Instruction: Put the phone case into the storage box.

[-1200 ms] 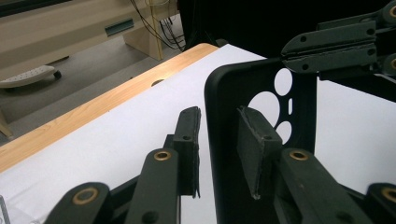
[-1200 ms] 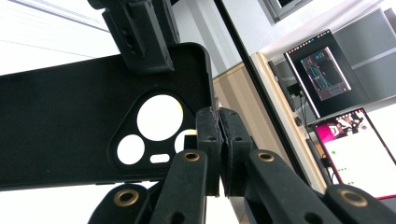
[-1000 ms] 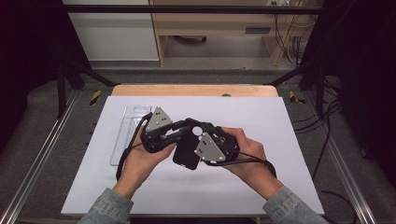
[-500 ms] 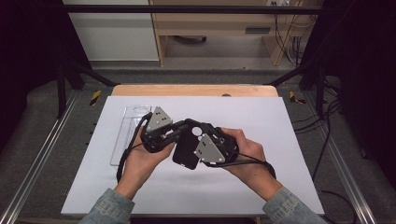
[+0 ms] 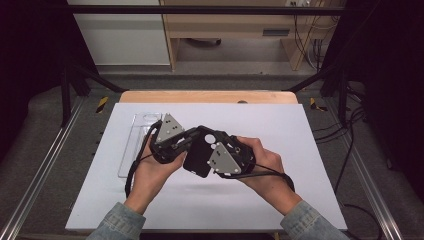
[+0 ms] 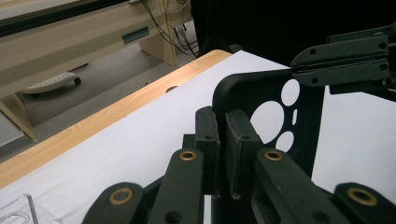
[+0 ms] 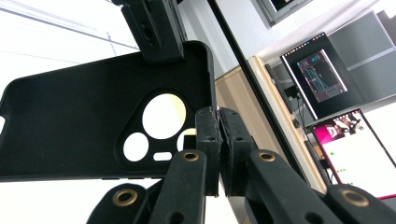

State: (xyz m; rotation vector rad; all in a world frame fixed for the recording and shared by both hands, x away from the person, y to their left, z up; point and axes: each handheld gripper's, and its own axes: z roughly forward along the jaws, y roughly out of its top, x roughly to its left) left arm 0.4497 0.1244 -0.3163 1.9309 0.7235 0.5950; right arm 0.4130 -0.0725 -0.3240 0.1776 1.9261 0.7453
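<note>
— Left gripper (image 6: 223, 154)?
— Just been closing; now pinched tight on the edge of the case (image 6: 252, 100), pads meeting on its thin wall. Held in the left hand (image 5: 150, 172).

— Right gripper (image 7: 218, 140)?
— Clamped as well, on another rim of the same case (image 7: 70, 126), beside the camera cut-outs. Gripped by the right hand (image 5: 262, 162).

— Where is the case?
— Black, hanging between the two grippers, above the middle of the white mat (image 5: 300, 130), not resting on it. Seen from above as a dark slab (image 5: 196, 159) dipping toward the person, with a grey plate either side.

— Which face shows?
— From the right gripper view, the hollow inside, with round holes and a small slot letting light through. From the left gripper view, the same holes seen edge-on, and the other gripper biting the far rim (image 6: 345, 65).

— Further out?
— Clear tray (image 5: 135, 145) lying flat on the mat's left part, just beyond the left hand. Wooden strip (image 5: 210, 96) along the mat's far edge. Denim cuffs at the near edge. Monitors (image 7: 322, 74) lit off to the side in the right gripper view.
</note>
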